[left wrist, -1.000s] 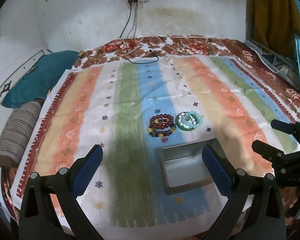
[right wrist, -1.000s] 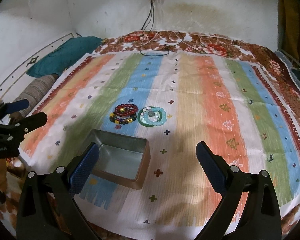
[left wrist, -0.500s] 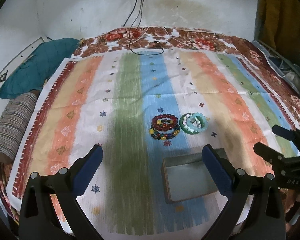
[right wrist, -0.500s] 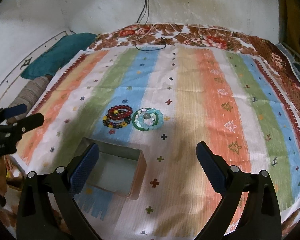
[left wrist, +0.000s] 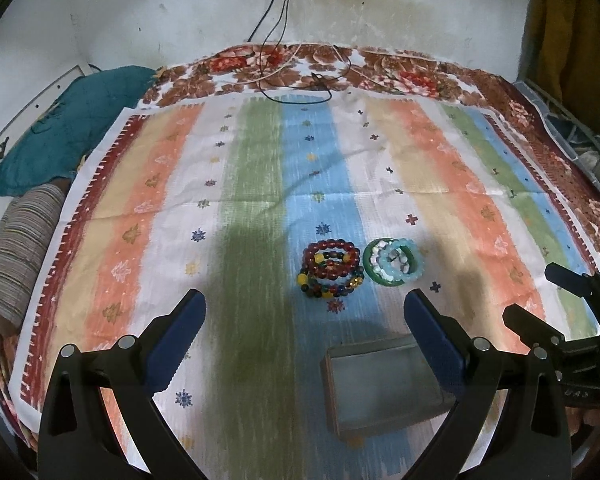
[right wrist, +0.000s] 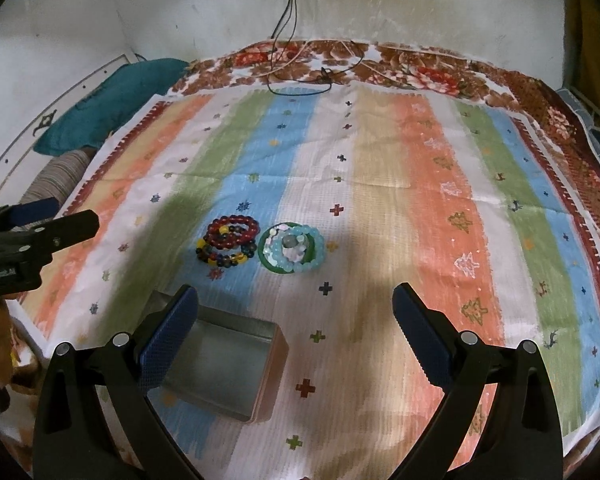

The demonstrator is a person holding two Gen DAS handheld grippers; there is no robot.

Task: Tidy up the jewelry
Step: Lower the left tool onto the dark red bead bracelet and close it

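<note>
Beads in two small heaps lie on the blue stripe of the striped cloth [left wrist: 440, 184] spread over the bed: a dark red and amber bracelet stack [left wrist: 331, 268] and, just beside it on the right, a pale blue and white bracelet stack [left wrist: 394, 260] sitting inside a green bangle [left wrist: 367, 264]. An open metal tin [left wrist: 380, 384], empty as far as can be seen, stands nearer the camera, apart from both heaps.

The left gripper [left wrist: 304, 332] and the right gripper [right wrist: 294, 322] both hover above the cloth with their fingers spread wide and nothing between them.

The bracelets look light, and the round glossy beads will likely roll and slip (their cord is probably elastic, so a loop may sag or stretch). A pinch across one side of a loop seems safer than squeezing the whole heap. The bangle looks rigid and possibly brittle; its rim is the place to take it.
</note>
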